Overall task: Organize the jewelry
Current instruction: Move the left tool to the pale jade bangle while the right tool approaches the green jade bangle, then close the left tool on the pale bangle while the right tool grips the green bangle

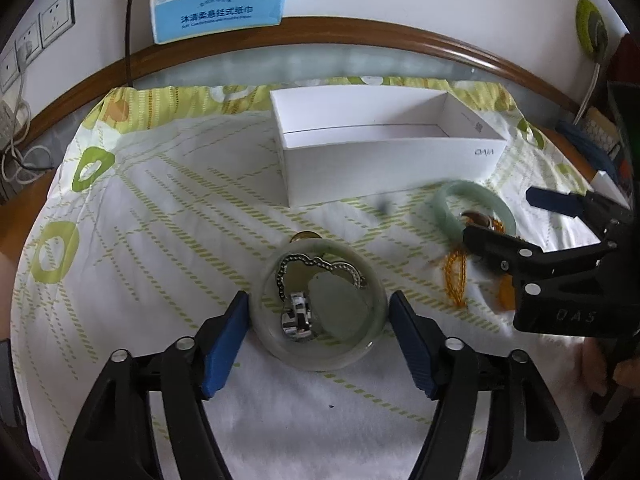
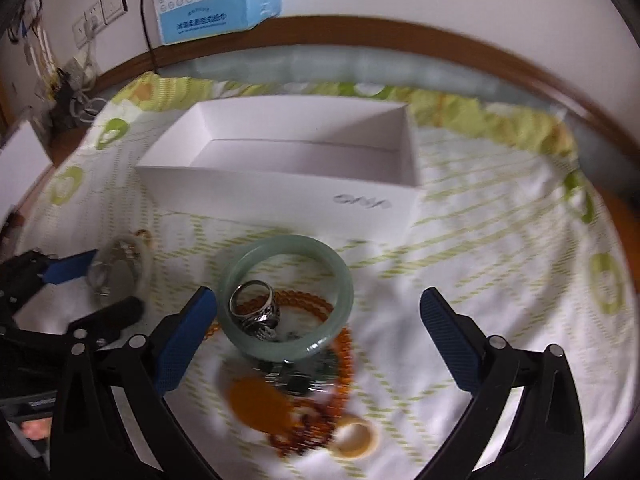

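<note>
A: What's nearest in the left wrist view?

B: The left gripper (image 1: 318, 322), jaws spread to either side of a pale bangle (image 1: 320, 356) at lower centre. The pads stand just beside it; I cannot tell if they touch. Inside the bangle lie a beaded chain (image 1: 320, 264) and a silver ring (image 1: 298, 316).

A: And in the right wrist view?

B: The right gripper (image 2: 318, 344), jaws wide and holding nothing. Between them, left of centre, a green bangle (image 2: 286, 296) lies flat with a second silver ring (image 2: 256, 310) inside it. Amber beads (image 2: 344, 360) run under that bangle toward the bottom, near an orange pendant (image 2: 260, 404) and a cream ring (image 2: 356, 438). It's blurred there.

A: So the count?

B: Two bangles, two silver rings, one cream ring, one strand of amber beads that I can make out.

A: Farther back?

B: One white box (image 2: 280, 196), open on top, at centre on the cloth (image 2: 500, 240). What shows of its inside holds nothing. All the jewelry lies on the cloth in front of it. Beyond, at upper left, a blue tissue pack (image 1: 218, 0) hangs on the wall.
</note>
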The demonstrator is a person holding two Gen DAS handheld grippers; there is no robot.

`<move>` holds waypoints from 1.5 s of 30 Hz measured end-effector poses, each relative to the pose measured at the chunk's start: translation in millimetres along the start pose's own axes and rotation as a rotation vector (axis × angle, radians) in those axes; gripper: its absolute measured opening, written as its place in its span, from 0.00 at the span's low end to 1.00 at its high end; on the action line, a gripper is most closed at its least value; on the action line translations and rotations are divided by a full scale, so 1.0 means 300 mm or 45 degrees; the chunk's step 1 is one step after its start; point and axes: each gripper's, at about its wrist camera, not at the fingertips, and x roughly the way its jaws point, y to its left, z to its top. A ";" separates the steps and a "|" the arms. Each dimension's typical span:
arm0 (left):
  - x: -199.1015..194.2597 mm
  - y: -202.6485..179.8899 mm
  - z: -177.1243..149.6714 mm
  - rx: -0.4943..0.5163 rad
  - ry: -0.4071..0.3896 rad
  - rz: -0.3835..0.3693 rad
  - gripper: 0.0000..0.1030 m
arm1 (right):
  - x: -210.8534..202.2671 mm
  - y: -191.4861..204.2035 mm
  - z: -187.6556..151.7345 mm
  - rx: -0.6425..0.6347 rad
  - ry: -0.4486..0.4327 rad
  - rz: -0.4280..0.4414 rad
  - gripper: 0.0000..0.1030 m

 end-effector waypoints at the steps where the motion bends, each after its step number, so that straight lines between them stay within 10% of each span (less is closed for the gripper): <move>1: 0.001 -0.004 -0.001 0.004 0.001 0.002 0.75 | 0.002 0.002 0.001 -0.007 0.007 0.010 0.96; 7: 0.001 -0.003 -0.002 -0.007 -0.013 0.015 0.68 | 0.034 0.022 0.012 -0.023 0.054 0.073 0.95; 10: -0.005 0.004 0.000 -0.024 -0.021 -0.009 0.68 | 0.025 0.003 0.008 0.015 0.025 0.131 0.68; 45: -0.142 -0.029 0.150 0.004 -0.249 -0.073 0.68 | -0.204 -0.107 0.061 0.172 -0.287 0.280 0.68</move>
